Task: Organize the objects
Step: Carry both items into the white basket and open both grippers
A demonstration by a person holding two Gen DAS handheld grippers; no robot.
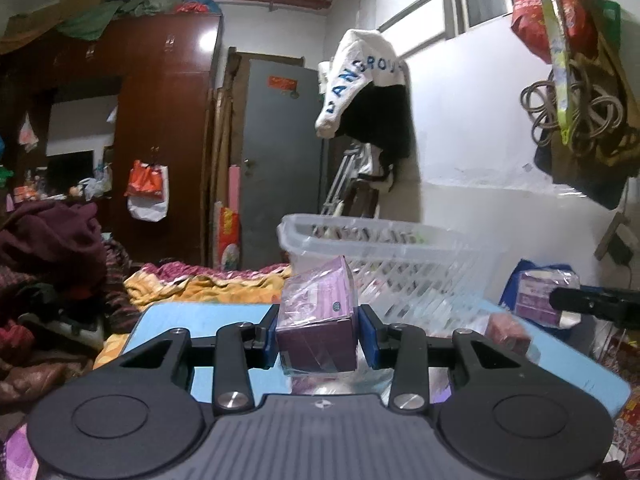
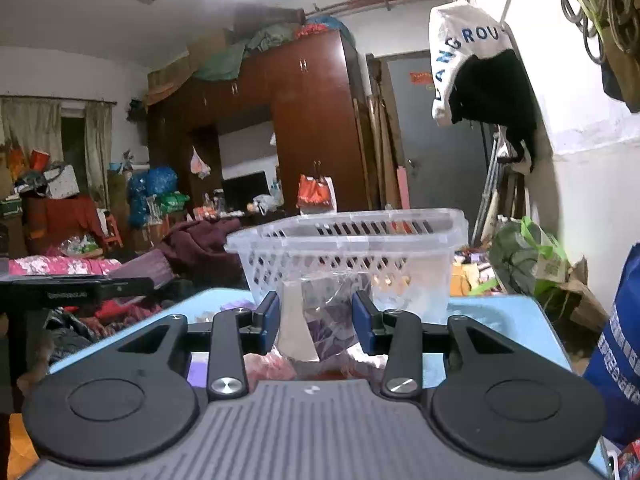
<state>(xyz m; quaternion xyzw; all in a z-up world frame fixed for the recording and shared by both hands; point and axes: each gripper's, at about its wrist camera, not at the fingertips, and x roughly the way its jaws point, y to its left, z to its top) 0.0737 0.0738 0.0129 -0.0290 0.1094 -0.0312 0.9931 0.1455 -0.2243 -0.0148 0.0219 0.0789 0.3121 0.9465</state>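
My left gripper is shut on a purple box in clear wrap, held up over the light blue table. Just behind it stands a clear plastic lattice basket. At the right edge of the left wrist view, the right gripper carries a purple plastic-wrapped packet. In the right wrist view my right gripper is shut on that crinkly packet, with the basket directly ahead on the table. The left gripper's black body shows at the left.
Pink and red packets lie on the table under the grippers. A blue bag stands close on the right. A bed with piled clothes lies to the left. A white shirt hangs on a rail by the wall.
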